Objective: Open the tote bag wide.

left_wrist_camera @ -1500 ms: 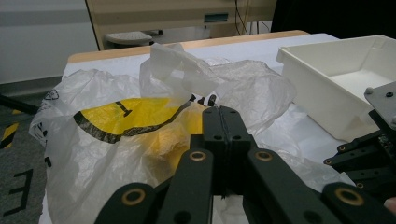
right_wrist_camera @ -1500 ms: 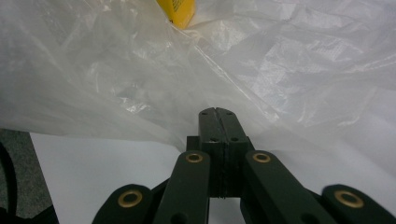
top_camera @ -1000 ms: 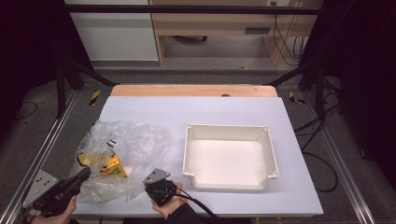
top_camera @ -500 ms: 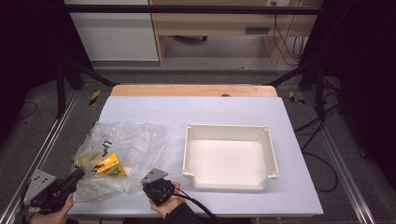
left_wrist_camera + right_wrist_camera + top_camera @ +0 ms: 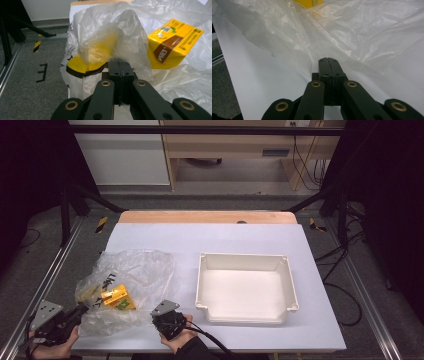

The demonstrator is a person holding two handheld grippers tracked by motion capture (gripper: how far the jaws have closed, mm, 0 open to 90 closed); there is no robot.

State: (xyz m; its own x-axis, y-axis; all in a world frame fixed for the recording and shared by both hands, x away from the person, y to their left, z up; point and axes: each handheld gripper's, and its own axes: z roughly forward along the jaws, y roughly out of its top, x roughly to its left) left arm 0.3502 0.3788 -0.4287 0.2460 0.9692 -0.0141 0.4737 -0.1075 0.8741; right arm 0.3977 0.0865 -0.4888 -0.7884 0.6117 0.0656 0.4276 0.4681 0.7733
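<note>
A crumpled clear plastic bag point(image 5: 137, 270) lies on the left of the white table and holds a yellow and brown box point(image 5: 117, 297) and a yellow packet point(image 5: 89, 292). My left gripper point(image 5: 80, 310) is at the bag's near left corner. In the left gripper view its jaws point(image 5: 119, 63) are shut, with the bag's film point(image 5: 130, 32) pinched at their tips, the box point(image 5: 175, 42) just beyond on the right and the packet point(image 5: 82, 65) on the left. My right gripper point(image 5: 161, 314) sits at the bag's near right edge. Its jaws point(image 5: 328, 60) are shut on the film point(image 5: 362, 30).
An empty white tray point(image 5: 242, 257) stands on the right half of the table point(image 5: 210, 237). A wooden strip point(image 5: 207, 216) runs along the far edge. The table's left edge drops to grey floor point(image 5: 30, 82) beside the left gripper. Black frame legs stand at both sides.
My left gripper has sunk slightly with the bag's corner, and the yellow contents have slid a little to the left. The right gripper has stayed put.
</note>
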